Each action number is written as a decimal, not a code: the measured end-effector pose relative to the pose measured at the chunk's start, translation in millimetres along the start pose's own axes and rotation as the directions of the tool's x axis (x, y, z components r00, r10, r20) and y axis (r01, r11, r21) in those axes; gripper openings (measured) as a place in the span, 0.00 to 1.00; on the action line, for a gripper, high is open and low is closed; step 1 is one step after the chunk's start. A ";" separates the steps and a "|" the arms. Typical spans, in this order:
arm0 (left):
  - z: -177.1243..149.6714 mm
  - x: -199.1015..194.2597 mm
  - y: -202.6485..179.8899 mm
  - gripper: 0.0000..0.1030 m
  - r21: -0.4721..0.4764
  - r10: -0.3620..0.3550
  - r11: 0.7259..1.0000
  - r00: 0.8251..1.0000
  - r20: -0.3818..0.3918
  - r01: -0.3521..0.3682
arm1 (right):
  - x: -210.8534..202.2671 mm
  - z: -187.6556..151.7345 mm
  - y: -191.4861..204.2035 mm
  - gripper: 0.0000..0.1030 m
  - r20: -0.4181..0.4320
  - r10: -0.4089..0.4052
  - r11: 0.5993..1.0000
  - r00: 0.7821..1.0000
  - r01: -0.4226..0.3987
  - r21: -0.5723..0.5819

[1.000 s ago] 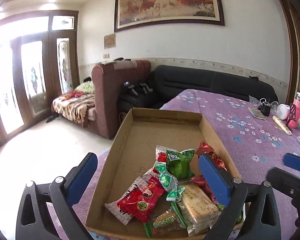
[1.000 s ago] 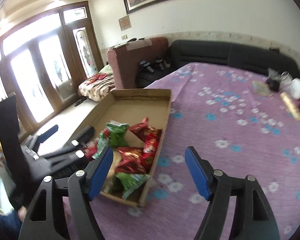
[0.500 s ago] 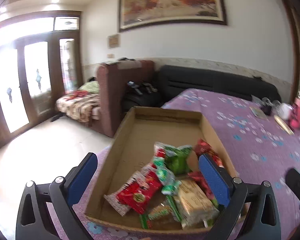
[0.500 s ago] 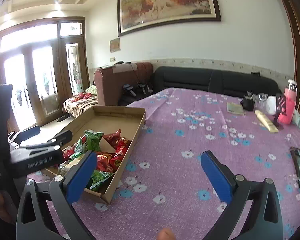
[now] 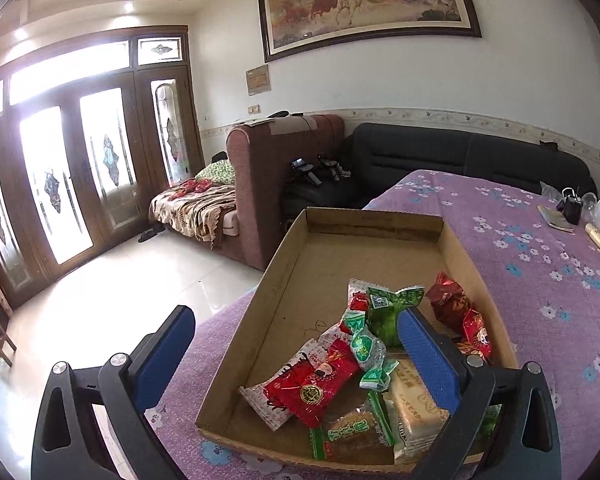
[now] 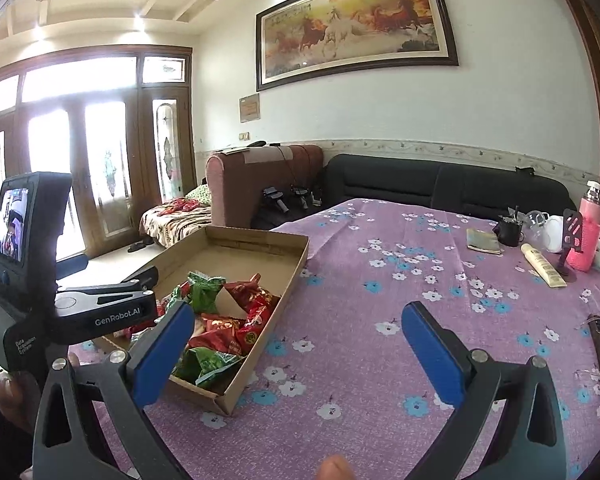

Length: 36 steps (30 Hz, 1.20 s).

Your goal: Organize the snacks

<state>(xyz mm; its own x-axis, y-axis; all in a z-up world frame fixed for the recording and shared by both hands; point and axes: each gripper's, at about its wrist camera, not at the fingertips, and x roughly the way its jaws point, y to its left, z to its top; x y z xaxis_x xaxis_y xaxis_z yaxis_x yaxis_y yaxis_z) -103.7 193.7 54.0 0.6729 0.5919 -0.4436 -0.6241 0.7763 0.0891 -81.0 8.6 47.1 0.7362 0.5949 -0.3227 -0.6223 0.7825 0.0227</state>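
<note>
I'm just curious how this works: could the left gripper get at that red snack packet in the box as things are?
Probably yes. The left gripper is open and hangs just over the near end of the box, and the red packet lies on top of the pile with nothing covering it.

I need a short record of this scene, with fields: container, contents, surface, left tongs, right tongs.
container: cardboard tray, open top
contents: snack packets, red and green, piled at the near end
surface: purple flowered cloth
left tongs: open, over the tray's near end, holding nothing
right tongs: open, beside the tray, holding nothing
</note>
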 end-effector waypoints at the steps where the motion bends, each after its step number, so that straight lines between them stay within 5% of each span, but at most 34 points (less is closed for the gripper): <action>1: 0.0 0.1 -0.2 0.99 0.000 0.002 1.000 1.000 -0.001 -0.002 | 0.4 -0.1 0.0 1.00 -0.003 0.000 1.000 1.000 0.000 0.001; 23: 2.4 0.6 4.1 0.99 0.000 -0.011 1.000 0.999 -0.032 0.011 | 0.8 -0.8 1.3 1.00 -0.002 -0.001 1.000 1.000 0.001 0.000; 36: 18.3 3.3 20.3 0.99 0.036 0.059 0.998 0.997 -0.056 -0.057 | -3.3 -0.6 1.7 1.00 0.008 -0.005 1.000 1.000 0.005 -0.007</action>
<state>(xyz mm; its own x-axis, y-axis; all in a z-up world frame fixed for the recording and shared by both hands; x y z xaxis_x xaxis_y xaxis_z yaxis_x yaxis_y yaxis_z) -106.9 215.3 70.6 0.6116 0.6239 -0.4866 -0.6471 0.7483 0.1461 -84.6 7.8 47.6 0.7414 0.5923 -0.3156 -0.6203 0.7843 0.0147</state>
